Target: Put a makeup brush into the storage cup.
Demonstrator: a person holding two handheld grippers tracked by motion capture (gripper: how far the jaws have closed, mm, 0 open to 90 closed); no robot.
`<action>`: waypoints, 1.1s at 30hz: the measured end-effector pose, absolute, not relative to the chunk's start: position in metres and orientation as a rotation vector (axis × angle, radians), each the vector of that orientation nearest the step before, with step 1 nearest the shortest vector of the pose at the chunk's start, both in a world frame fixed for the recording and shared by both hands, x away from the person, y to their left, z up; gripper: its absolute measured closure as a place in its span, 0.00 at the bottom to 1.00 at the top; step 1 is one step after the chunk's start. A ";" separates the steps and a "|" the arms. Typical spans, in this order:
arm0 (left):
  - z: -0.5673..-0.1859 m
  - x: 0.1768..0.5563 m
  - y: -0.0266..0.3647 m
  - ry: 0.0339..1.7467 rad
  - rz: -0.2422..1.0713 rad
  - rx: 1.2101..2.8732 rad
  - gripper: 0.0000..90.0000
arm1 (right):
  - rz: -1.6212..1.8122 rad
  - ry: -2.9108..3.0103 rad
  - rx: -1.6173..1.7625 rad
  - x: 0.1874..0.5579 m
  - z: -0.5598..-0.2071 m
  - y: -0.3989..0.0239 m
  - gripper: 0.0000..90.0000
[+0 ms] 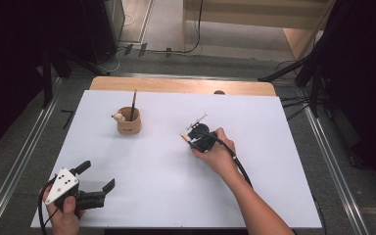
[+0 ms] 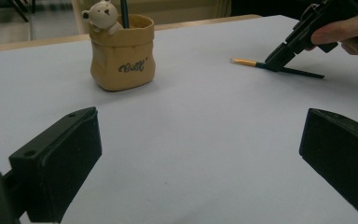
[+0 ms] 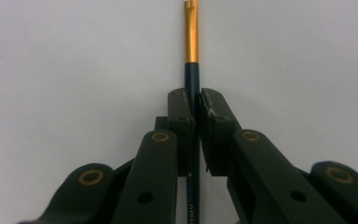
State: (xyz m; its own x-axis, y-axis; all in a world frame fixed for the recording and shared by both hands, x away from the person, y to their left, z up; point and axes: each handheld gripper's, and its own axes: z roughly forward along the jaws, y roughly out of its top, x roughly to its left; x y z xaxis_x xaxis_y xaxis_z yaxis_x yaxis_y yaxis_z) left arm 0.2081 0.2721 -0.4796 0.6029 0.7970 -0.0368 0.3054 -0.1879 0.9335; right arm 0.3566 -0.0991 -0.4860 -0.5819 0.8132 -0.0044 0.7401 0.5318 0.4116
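Paintbrush [image 3: 192, 70] flat on white table [image 1: 152, 171], pinched btwn right gripper [image 3: 196, 100] jaws. Left gripper [image 1: 98, 176] spread wide, holding nothing. Bear pen pot [image 1: 129, 121] w/ another brush, well apart.

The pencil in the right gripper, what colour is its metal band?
Gold, on a dark teal pencil; clearest in the right gripper view.

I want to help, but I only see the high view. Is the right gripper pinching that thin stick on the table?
Observer: Yes. In the right gripper view, the right gripper has its jaws shut on a dark pencil with a gold band.
Operator: What's in the brown cup?
Observer: The left gripper view shows the cup has a little bear peeking over its rim.
Operator: Is the left gripper holding anything?
Observer: No. The left gripper is open, holding nothing.
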 end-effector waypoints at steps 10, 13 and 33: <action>-0.477 0.223 0.248 0.875 0.539 1.754 0.00 | 0.844 2.480 1.335 0.343 -0.474 -0.118 0.94; -0.476 0.226 0.238 0.860 0.523 1.754 0.00 | 0.913 2.458 1.323 0.336 -0.468 -0.124 0.94; -0.454 0.245 0.175 0.749 0.464 1.735 0.00 | 1.247 2.249 1.308 0.290 -0.454 -0.166 0.94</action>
State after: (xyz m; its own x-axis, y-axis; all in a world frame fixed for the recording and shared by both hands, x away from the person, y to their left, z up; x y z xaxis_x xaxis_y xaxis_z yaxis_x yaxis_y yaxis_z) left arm 0.2445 0.1747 -0.4543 0.7198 0.6908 -0.0682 0.2475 -0.1635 0.9550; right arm 0.2898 -0.1655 -0.4543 -0.5629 0.8050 0.1876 0.5856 0.2282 0.7778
